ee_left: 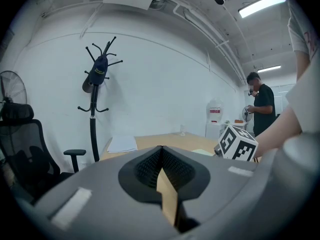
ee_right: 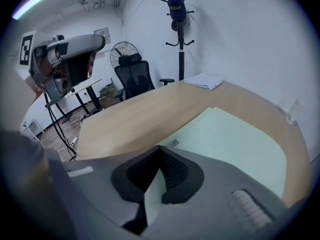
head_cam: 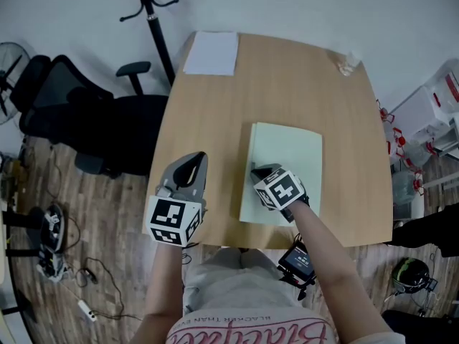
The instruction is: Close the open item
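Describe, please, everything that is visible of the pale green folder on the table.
The pale green folder is a thin, rectangular, paper-like cover, plain and matte. It lies flat and closed on the wooden table, nearer the person's edge, its long sides running away from the person. A small printed label sits near its left edge, where a paler layer shows slightly underneath. The right gripper, jaws together, is over its near left part; whether it touches cannot be told.

Bright even ceiling strip light (ee_left: 263,4), soft shadows, strong fisheye vignette, near gripper bodies blurred
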### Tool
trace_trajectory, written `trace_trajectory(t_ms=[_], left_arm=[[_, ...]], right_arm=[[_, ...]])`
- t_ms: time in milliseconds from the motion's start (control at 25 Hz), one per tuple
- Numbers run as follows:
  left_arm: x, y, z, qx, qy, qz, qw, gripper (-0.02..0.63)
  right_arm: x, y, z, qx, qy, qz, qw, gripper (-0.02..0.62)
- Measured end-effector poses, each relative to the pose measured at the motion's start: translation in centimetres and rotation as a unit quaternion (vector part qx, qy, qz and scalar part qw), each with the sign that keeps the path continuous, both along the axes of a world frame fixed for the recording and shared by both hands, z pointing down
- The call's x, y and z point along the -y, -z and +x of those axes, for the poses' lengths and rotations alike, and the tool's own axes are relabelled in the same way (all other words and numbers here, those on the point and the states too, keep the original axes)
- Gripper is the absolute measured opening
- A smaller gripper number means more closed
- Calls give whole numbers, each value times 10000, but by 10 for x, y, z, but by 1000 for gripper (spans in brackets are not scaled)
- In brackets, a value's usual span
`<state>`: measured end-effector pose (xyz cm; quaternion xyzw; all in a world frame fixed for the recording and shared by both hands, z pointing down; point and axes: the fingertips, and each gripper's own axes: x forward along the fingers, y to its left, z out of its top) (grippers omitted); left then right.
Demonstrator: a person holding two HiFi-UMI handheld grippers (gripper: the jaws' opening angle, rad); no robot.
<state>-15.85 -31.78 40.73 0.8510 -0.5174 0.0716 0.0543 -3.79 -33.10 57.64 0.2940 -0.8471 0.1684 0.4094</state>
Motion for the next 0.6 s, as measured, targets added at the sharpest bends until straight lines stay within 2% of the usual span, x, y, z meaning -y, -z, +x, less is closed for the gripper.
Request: trace_trajectory(t_ms=[160, 280, 600], left_arm=[[-6, 8, 8, 48, -2, 90, 9999, 14], [-8, 17, 10, 62, 56, 183, 9998, 14], [-11, 46, 20, 86, 131, 485, 9987, 14]], right_arm=[[1, 9, 6, -74, -122, 204, 9997, 2], [2, 26, 6, 97, -230, 390, 9989, 2], [-4, 67, 10, 328, -131, 771, 9964, 2]])
